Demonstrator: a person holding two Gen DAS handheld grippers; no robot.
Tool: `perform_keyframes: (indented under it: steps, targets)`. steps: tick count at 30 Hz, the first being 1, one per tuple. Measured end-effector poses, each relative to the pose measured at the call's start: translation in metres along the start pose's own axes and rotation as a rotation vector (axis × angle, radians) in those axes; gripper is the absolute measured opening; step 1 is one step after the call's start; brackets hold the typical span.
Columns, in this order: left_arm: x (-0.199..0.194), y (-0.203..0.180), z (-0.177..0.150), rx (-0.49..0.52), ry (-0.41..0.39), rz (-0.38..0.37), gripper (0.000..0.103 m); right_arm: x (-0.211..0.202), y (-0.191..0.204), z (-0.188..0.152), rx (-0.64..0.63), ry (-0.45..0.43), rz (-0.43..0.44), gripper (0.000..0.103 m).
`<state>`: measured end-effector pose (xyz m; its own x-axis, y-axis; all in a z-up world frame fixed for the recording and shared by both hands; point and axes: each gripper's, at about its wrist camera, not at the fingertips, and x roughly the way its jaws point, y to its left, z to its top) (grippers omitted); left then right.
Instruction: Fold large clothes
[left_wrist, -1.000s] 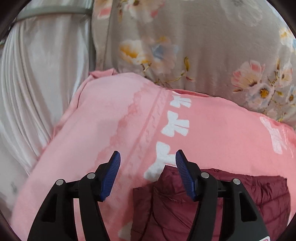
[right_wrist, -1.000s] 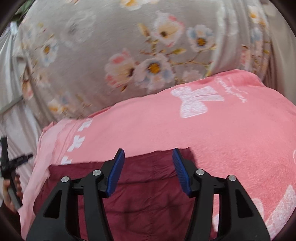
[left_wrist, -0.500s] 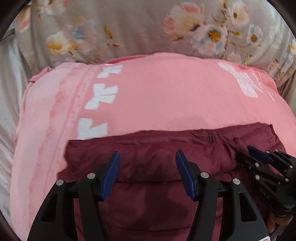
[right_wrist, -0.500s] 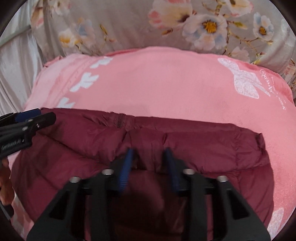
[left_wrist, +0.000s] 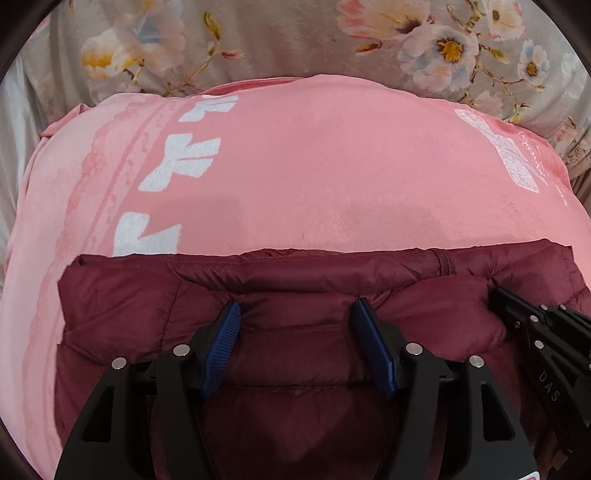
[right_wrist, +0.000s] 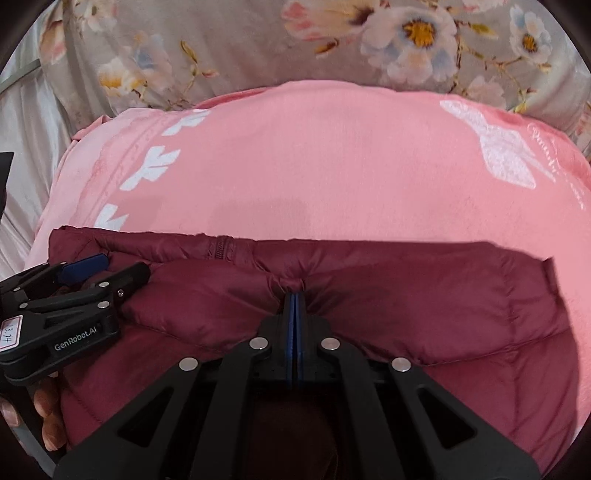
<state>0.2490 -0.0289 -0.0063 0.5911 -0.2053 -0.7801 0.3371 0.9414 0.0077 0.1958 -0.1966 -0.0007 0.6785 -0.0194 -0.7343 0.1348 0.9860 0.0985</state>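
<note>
A dark red quilted puffer jacket (left_wrist: 122, 299) lies on a pink blanket (left_wrist: 314, 166), its zipper near the far edge. It also fills the lower half of the right wrist view (right_wrist: 424, 299). My left gripper (left_wrist: 295, 314) is open, its blue pads resting on the jacket with padded fabric between them. My right gripper (right_wrist: 294, 295) is shut on a pinch of the jacket's folded edge. The right gripper shows at the right edge of the left wrist view (left_wrist: 495, 295); the left gripper shows at the left of the right wrist view (right_wrist: 110, 269).
The pink blanket (right_wrist: 332, 166) with white bow prints covers the bed. A grey floral quilt (left_wrist: 295, 37) lies behind it. Pale shiny fabric (right_wrist: 26, 122) hangs at the far left. A hand (right_wrist: 48, 413) holds the left gripper's handle.
Both grippers moved forward onto the jacket. My right gripper closed from partly open to fully shut on the jacket's edge. My left gripper stayed open and lowered onto the fabric.
</note>
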Motion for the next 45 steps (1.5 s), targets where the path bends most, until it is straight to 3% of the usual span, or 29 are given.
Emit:
perform_keyframes:
  steps: [12,18,22,24,27,29,33,45]
  targets:
    - [0.013,-0.009,-0.008,0.010,-0.064,0.056,0.067,0.011,0.004,-0.009,-0.022,-0.026,-0.029,0.000]
    - [0.012,-0.007,-0.007,0.006,-0.069,0.056,0.068,0.010,0.000,-0.009,-0.001,-0.027,0.003,0.000]
    - [-0.013,0.010,-0.004,-0.008,-0.072,0.027,0.068,-0.024,-0.022,-0.004,0.073,-0.091,0.034,0.000]
    - [-0.040,0.031,0.002,-0.024,-0.127,0.047,0.068,-0.050,-0.047,0.001,0.124,-0.148,0.007,0.001]
    - [-0.056,0.062,0.016,-0.068,-0.140,0.072,0.068,-0.059,-0.082,0.005,0.199,-0.151,-0.044,0.003]
    - [-0.051,0.080,0.022,-0.107,-0.124,0.108,0.068,-0.053,-0.108,0.003,0.241,-0.120,-0.107,0.003]
    - [-0.021,0.108,0.015,-0.185,-0.047,0.131,0.068,-0.037,-0.135,-0.008,0.291,-0.074,-0.121,0.003]
    - [0.008,0.106,-0.003,-0.175,-0.044,0.191,0.081,-0.020,-0.130,-0.021,0.249,-0.089,-0.164,0.001]
